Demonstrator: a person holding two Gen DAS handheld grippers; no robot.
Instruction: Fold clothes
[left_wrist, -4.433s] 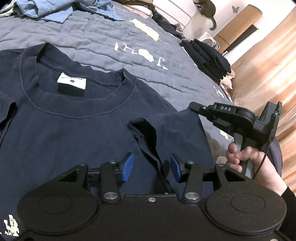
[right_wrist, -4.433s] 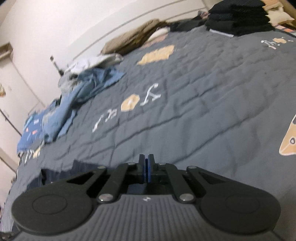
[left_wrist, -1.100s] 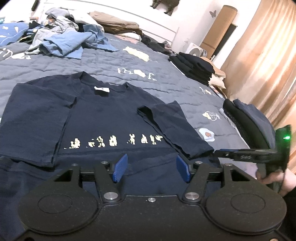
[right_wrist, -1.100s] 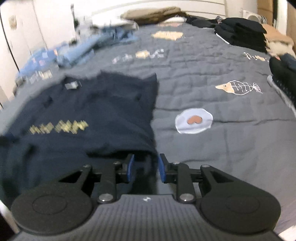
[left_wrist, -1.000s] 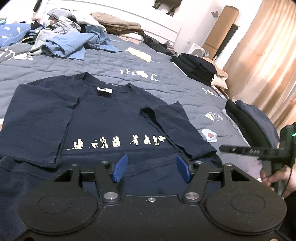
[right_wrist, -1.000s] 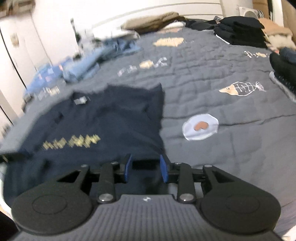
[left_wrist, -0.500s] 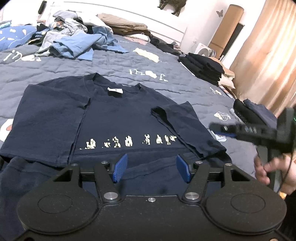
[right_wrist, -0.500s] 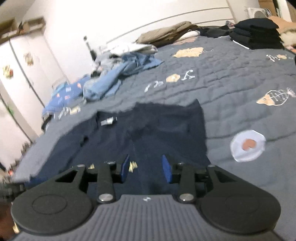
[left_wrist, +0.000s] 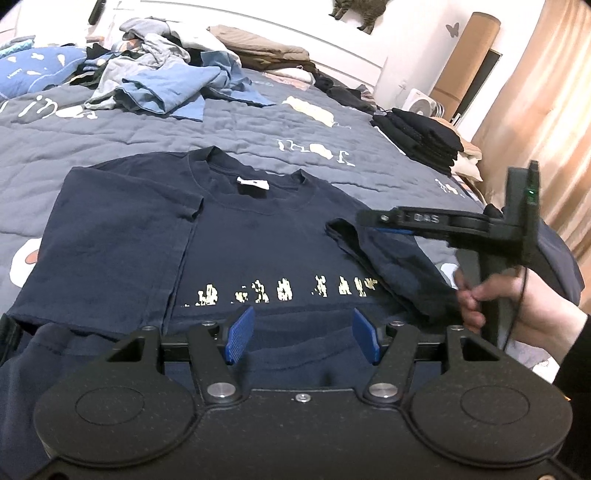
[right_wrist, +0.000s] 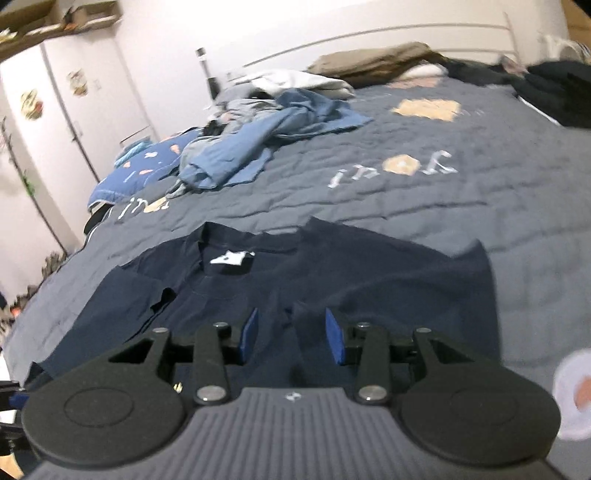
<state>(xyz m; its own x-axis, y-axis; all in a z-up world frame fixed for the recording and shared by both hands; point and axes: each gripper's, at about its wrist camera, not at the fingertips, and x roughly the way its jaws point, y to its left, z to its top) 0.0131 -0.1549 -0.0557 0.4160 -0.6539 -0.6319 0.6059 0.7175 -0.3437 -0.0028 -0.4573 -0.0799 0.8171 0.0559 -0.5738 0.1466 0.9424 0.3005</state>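
Nearest me, my left gripper (left_wrist: 301, 334) hangs over the near hem of the navy T-shirt (left_wrist: 258, 251), its blue pads spread wide and holding nothing. My right gripper (right_wrist: 290, 336) sits above the shirt's right part, fingers likewise apart and empty.

Spread front-up on the grey quilt (left_wrist: 258, 133), the shirt lies with its collar toward the far side, a white neck label (left_wrist: 252, 183) showing inside. Both sleeves are folded in over the body, and a row of cracked pale-yellow print (left_wrist: 280, 291) runs across the chest.

From the left wrist camera I see my right hand (left_wrist: 517, 306) gripping its tool's handle at the right, over the folded sleeve; also a stack of folded dark clothes (left_wrist: 421, 140) far right and a curtain (left_wrist: 546, 110). Only the right wrist camera, somewhat blurred, shows white wardrobe doors (right_wrist: 62, 122) far left. Both show the blue clothes heap (right_wrist: 266, 140) beyond the collar.
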